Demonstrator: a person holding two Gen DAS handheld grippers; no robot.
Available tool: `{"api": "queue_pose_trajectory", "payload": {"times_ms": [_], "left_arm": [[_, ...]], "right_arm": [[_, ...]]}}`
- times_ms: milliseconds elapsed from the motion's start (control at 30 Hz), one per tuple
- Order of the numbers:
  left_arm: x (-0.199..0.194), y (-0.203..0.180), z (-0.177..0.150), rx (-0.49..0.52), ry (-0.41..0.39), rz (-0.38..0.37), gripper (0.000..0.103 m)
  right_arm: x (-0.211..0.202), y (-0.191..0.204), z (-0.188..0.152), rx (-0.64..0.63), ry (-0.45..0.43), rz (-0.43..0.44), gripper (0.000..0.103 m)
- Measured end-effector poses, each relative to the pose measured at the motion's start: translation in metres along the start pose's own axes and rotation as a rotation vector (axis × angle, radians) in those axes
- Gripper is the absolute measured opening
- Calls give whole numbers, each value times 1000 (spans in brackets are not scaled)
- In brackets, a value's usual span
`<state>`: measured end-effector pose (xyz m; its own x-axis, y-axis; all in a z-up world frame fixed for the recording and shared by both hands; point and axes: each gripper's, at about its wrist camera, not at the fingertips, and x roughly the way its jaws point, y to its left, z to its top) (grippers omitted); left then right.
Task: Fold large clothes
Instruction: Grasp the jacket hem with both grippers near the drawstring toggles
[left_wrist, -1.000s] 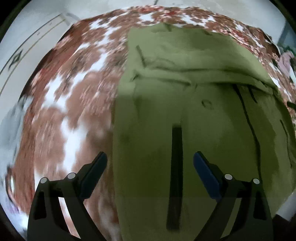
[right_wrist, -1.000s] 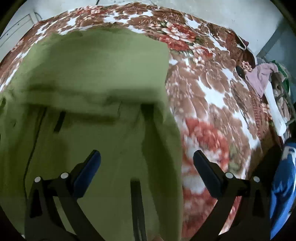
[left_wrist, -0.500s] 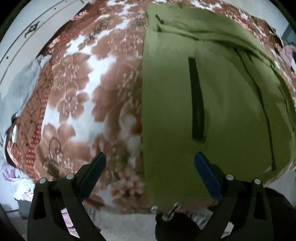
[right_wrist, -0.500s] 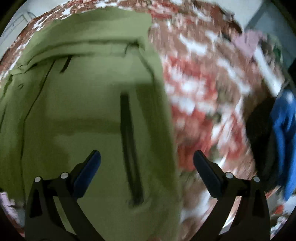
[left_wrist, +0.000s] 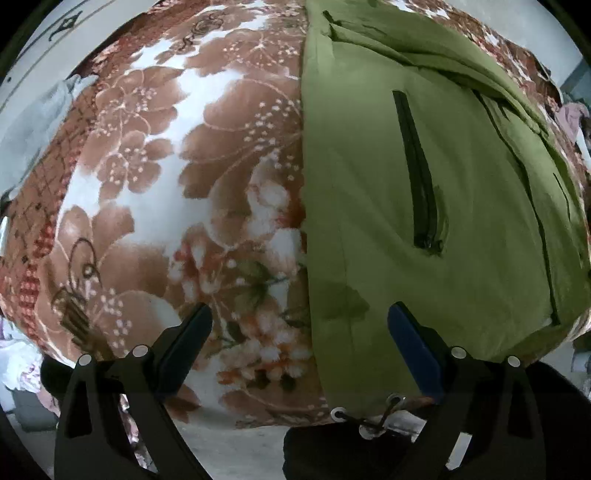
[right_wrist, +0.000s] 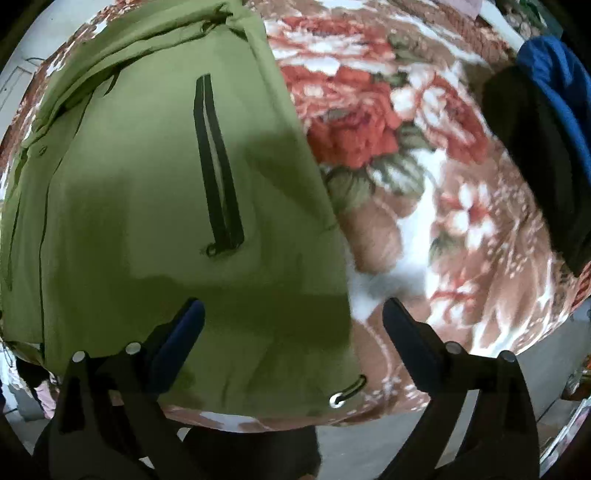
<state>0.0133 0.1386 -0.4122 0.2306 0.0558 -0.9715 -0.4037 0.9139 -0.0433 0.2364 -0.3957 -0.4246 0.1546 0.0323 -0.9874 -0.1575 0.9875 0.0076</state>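
Observation:
An olive-green jacket (left_wrist: 369, 192) with black pocket zippers lies flat on a floral blanket (left_wrist: 166, 192); its hem reaches the near edge of the bed. My left gripper (left_wrist: 299, 328) hovers open above the jacket's left hem corner, holding nothing. In the right wrist view the same jacket (right_wrist: 147, 206) fills the left half, its sleeves folded across the far end. My right gripper (right_wrist: 293, 321) is open above the right hem corner, near a drawcord eyelet (right_wrist: 337, 400). Nothing sits between either pair of fingers.
The floral blanket (right_wrist: 424, 184) covers the whole bed. A black and blue garment (right_wrist: 546, 122) lies at the right edge. Grey cloth (left_wrist: 40, 110) hangs off the far left. Grey floor (left_wrist: 229, 446) shows below the near edge, with a dark-clothed person (left_wrist: 351, 450) close to it.
Both grippers have pulled back from over the jacket's middle toward its hem at the near bed edge. They stayed open throughout; the jacket has not moved.

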Motion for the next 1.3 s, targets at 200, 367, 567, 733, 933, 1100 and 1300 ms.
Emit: {"api": "queue_pose_trajectory", "payload": {"times_ms": [200,367,567,733,933,1100,1300], "left_arm": [[11,-6,-6,-9,28,-106,92],[6,-26,-13,-32,55,-297,90],[16,-30,-12,-29,63,-314,87],[17,-32,-9,-54,69,-285,61],[21,-36,4,-17,119,-262,14],[19,-55,14,31,145,-205,11],[26,-58,15,69,155,-176,11]], "right_arm": [[13,15,-8,-18,35,40,89],[5,28,-7,-33,72,100,71],[9,47,7,-138,106,105,70],[17,43,10,-98,129,114,57],[9,38,18,-158,169,64,7],[2,21,21,-143,164,38,10],[5,23,8,-182,163,-6,39]]}}
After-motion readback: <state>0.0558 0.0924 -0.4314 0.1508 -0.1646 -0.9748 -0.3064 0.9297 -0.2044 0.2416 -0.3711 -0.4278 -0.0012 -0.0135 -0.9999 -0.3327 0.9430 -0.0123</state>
